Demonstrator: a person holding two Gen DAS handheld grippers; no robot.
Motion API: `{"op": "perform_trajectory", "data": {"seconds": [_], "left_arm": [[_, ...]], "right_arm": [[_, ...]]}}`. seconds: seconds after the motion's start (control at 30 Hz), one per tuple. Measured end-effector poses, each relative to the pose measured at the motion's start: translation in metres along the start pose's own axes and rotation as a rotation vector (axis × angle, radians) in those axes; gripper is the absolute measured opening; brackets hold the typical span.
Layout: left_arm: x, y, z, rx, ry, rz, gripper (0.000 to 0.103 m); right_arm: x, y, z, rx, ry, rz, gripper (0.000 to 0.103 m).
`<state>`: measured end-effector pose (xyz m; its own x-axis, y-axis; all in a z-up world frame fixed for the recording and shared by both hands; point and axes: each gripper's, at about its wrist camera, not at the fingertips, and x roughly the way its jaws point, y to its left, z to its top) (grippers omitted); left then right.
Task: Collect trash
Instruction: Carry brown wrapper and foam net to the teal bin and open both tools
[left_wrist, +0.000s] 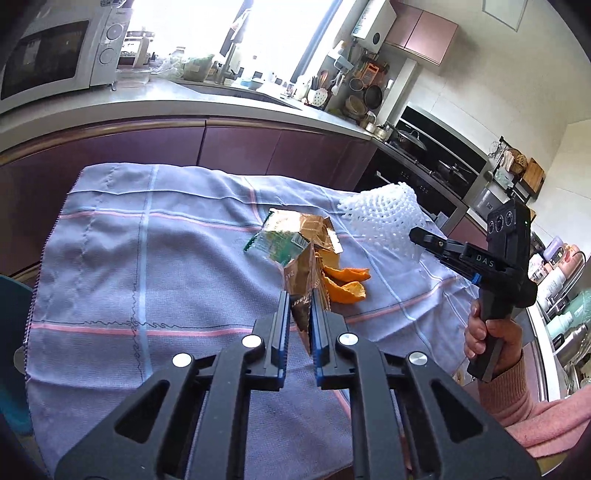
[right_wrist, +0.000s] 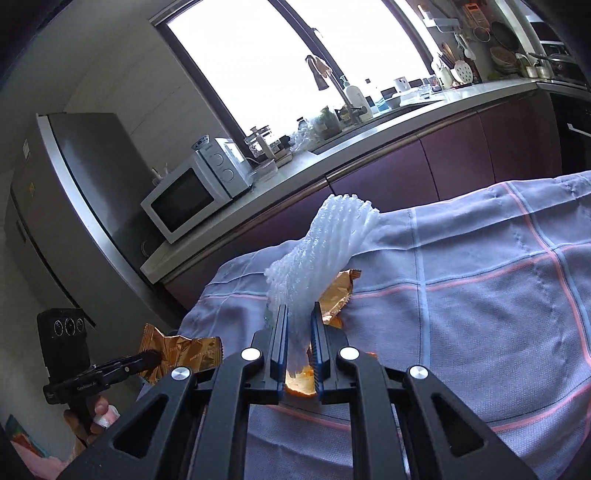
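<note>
Left claw (left_wrist: 300, 310) is clamped tight on a brown-gold wrapper (left_wrist: 303, 280), which stands up between the blue pads with its crumpled top just ahead of the tips. The claw tilts downward over the checked cloth (left_wrist: 147, 258). Just beyond the tips on that cloth lies more trash: a green and gold wrapper (left_wrist: 291, 234) straight ahead, and two curls of orange peel (left_wrist: 345, 284) just right of the tips, touching the wrapper heap.

Over to the right claw (right_wrist: 299, 325): pinched shut on a white foam fruit net (right_wrist: 317, 251), the net rising twisted up and away from the pads. Through the left wrist camera the same claw (left_wrist: 424, 236) reaches in from the right, held level with the net (left_wrist: 380, 214) fanned out ahead of it, well clear of the cloth. The hand (left_wrist: 491, 339) wraps the black handle from below, fingers curled around it, a pink sleeve (left_wrist: 524, 402) behind the wrist.

Below the right claw, between its pads near the base, sits a scrap of orange, probably peel on the cloth beneath, though the view there is too tight to be sure. Another gold wrapper (right_wrist: 338, 299) lies just right of the tips. Far left of the right claw, the left claw (right_wrist: 147, 358) shows side-on with its wrapper (right_wrist: 184, 354), a hand (right_wrist: 92, 417) gripping the handle underneath.
</note>
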<state>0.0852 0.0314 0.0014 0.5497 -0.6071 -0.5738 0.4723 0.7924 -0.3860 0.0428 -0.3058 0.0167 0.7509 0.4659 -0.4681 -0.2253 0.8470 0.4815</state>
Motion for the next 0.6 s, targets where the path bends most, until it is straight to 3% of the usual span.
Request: {"op": "perform_trajectory", "data": {"seconds": [0.23, 0.6], "left_arm": [[-0.035, 0.03, -0.001, -0.049, -0.054, 0.04, 0.011], [-0.106, 0.088, -0.012, -0.147, -0.152, 0.178, 0.011]], "right_arm": [[0.005, 0.032, 0.0, -0.05, 0.024, 0.076, 0.01], [0.083, 0.111, -0.017, -0.16, 0.189, 0.248, 0.01]]}}
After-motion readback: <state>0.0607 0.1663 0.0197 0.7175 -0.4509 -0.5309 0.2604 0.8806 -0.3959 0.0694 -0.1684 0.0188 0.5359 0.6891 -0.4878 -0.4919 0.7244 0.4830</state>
